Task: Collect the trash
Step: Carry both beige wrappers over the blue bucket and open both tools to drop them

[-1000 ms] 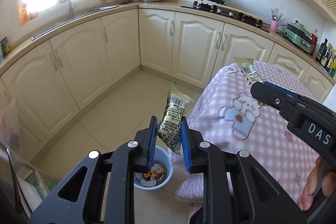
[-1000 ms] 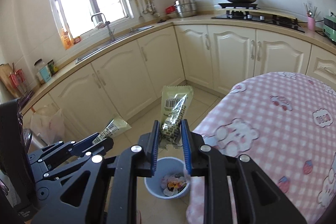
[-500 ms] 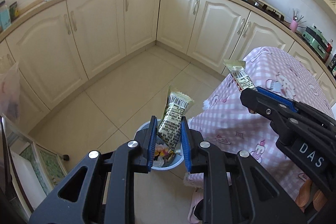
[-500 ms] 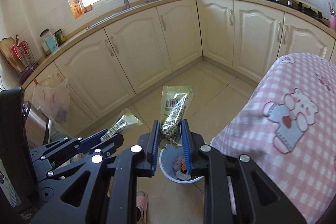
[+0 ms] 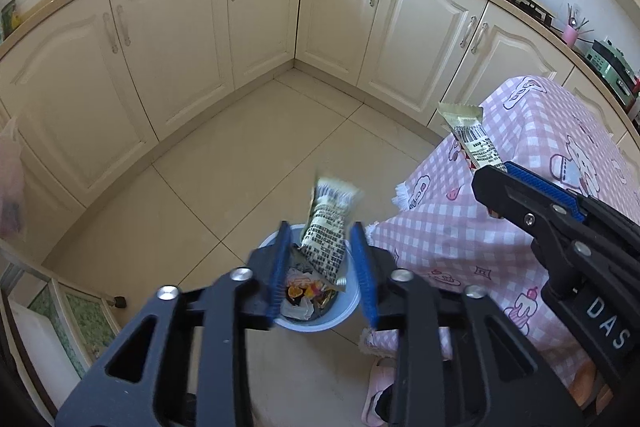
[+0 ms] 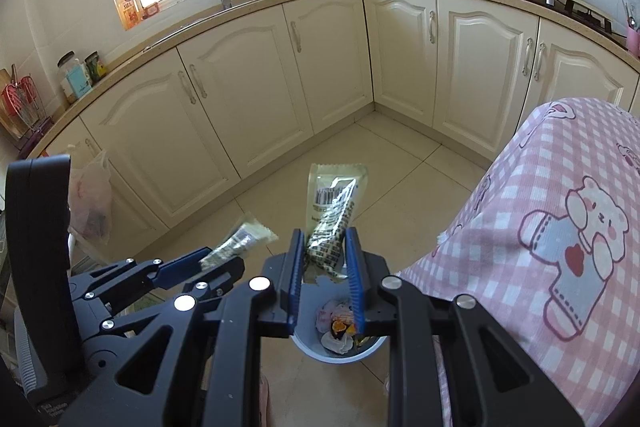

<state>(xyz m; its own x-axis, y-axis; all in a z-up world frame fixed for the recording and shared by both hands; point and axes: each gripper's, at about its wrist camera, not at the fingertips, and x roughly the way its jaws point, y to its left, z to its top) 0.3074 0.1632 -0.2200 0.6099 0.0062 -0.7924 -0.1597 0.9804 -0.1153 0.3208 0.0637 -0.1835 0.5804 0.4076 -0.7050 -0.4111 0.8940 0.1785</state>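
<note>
A pale snack wrapper (image 5: 328, 223) with black print hangs blurred between the blue pads of my left gripper (image 5: 320, 239). The jaws are opening and the pads stand clear of it. Right below sits a small blue-rimmed trash bin (image 5: 348, 311) on the floor, holding several crumpled scraps. My right gripper (image 6: 322, 243) is shut on a second pale wrapper (image 6: 332, 207) above the same bin (image 6: 304, 345). In the left wrist view the right gripper (image 5: 492, 179) and its wrapper (image 5: 472, 143) are at the right. The right wrist view has the left gripper (image 6: 216, 263) at the left.
A table under a pink checked cloth (image 6: 560, 227) stands right beside the bin. Cream kitchen cabinets (image 5: 180, 67) line the far side of the tiled floor (image 5: 240, 167). A plastic bag (image 6: 90, 203) hangs at the left. A slipper (image 5: 378, 387) lies near the bin.
Both grippers have come down toward the bin. The left jaws have opened from a firm pinch, and their wrapper is now loose and blurred. The right grip is unchanged.
</note>
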